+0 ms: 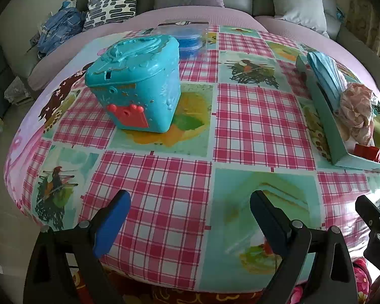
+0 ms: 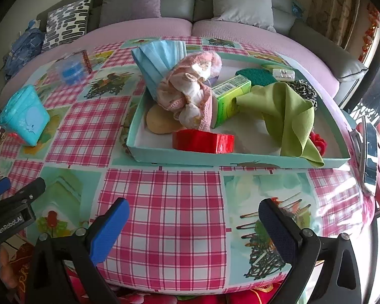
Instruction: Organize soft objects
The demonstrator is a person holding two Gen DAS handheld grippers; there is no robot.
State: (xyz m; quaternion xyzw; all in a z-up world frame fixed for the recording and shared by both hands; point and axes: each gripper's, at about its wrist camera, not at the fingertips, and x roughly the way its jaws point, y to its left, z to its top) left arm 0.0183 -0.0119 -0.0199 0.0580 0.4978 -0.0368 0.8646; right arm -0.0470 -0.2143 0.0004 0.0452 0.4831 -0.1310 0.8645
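Note:
A shallow teal tray on the checked tablecloth holds soft things: a pink crumpled cloth, a green cloth, blue face masks, a green tissue pack, a red roll and a tan round sponge. In the left wrist view the tray is at the right with the pink cloth. My left gripper is open and empty over the table's near edge. My right gripper is open and empty in front of the tray.
A turquoise lidded toy box stands left of the tray, also in the right wrist view. A clear container with blue contents sits behind it. A sofa with cushions lies beyond the table.

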